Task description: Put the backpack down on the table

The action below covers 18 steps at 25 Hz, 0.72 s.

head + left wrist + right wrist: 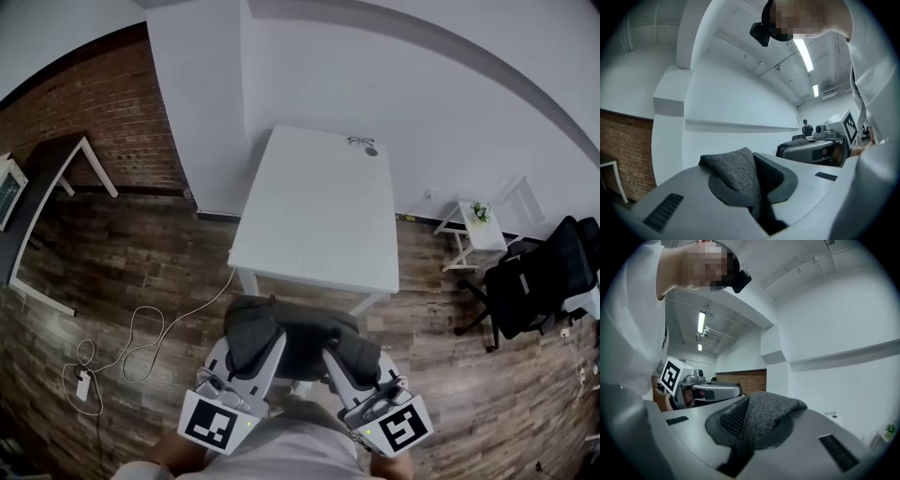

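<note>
Left gripper is clenched hard on a fold of the backpack's grey fabric, which pokes out of the jaws toward 12 o'clock. Right gripper is doing the same. The bag hangs between them, and the white table's near edge is just beyond it at 12 o'clock.

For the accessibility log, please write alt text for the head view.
From above, the left claw and right claw each clamp a dark grey backpack, held just in front of a white table. A black office chair stands at right.
</note>
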### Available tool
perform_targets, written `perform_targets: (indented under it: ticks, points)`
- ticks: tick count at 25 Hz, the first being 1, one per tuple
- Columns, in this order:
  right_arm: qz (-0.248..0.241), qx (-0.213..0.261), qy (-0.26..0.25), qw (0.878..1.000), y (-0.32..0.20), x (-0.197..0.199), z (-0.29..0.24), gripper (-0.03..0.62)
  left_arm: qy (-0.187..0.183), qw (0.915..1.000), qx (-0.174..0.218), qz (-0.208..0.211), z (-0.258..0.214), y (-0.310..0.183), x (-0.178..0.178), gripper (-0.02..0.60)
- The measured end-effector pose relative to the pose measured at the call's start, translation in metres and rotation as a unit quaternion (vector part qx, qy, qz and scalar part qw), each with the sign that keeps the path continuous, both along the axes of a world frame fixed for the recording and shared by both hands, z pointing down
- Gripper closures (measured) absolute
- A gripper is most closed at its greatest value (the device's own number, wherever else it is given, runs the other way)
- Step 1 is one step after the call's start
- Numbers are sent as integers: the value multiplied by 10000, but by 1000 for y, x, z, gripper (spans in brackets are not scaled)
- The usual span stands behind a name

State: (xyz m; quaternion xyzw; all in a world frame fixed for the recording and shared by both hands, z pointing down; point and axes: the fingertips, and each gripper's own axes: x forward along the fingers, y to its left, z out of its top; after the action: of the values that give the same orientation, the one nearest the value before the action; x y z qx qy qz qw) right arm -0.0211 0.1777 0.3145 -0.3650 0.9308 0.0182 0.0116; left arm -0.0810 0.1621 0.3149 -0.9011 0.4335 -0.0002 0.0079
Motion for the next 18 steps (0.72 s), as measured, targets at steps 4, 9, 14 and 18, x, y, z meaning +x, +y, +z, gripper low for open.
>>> perform_targets:
  ticks: [4,9,14,18]
  points:
    - [-286,40,-42,9996,-23,28,-6,546,-77,9996,69,-270,-3,-25,25,543]
    - [-349,257,-85,9990,-43,48,-17,546,-28,9989,232,-406,-14,-43,44,543]
    - [-275,415,-108,9987,-64,69,-27,546,-61,9987,331,-372,-21,-62,65,543]
    - [-229,429,-132,9987,-77,78,-31,546,-17,9986,397,-340,-25,-79,75,543]
